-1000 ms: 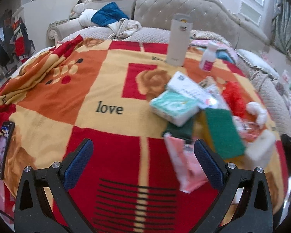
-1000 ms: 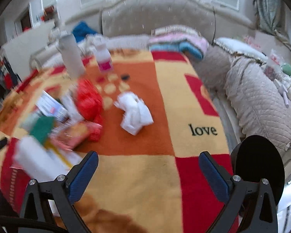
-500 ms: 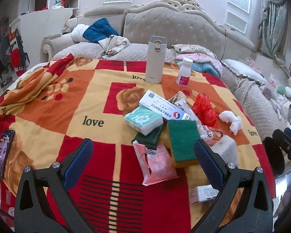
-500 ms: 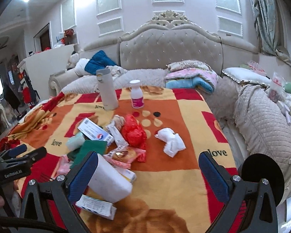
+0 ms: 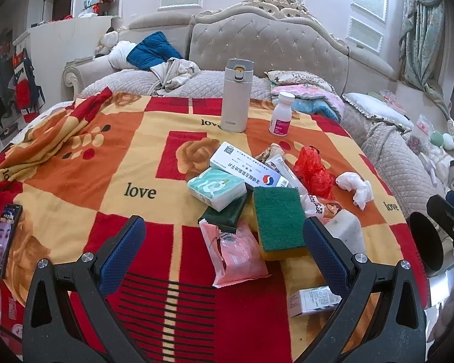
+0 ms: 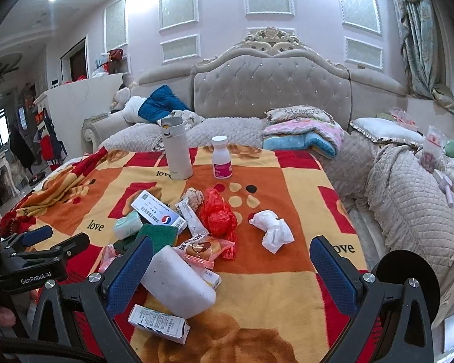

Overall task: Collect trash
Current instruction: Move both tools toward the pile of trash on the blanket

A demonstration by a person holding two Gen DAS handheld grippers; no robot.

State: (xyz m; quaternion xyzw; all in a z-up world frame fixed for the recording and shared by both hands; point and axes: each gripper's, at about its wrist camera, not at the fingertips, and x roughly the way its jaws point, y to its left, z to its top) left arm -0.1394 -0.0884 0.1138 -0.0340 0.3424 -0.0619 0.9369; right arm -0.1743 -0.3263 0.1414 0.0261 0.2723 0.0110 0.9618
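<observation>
Left wrist view: the left gripper [image 5: 224,246] hangs with its jaws spread wide and nothing between them, above the near edge of the fleece blanket [image 5: 106,163]. Nothing looks collected yet. The litter sits in one heap toward the blanket's right side: a crinkly pink wrapper [image 5: 236,254], a green-and-yellow scouring sponge [image 5: 277,220], a soft tissue pack [image 5: 216,189], a flat medicine box [image 5: 248,169], a crumpled red plastic bag [image 5: 313,172] and a wadded white tissue [image 5: 355,187]. The steel flask [image 5: 236,95] and pill bottle [image 5: 281,118] stand upright near the far edge (probably not trash).

Right wrist view: the right gripper [image 6: 230,275] is likewise spread and empty, at the near edge. A smooth white foam block [image 6: 178,281] lies just beside its left finger, with a small carton [image 6: 159,323] in front. No bin is visible.
</observation>
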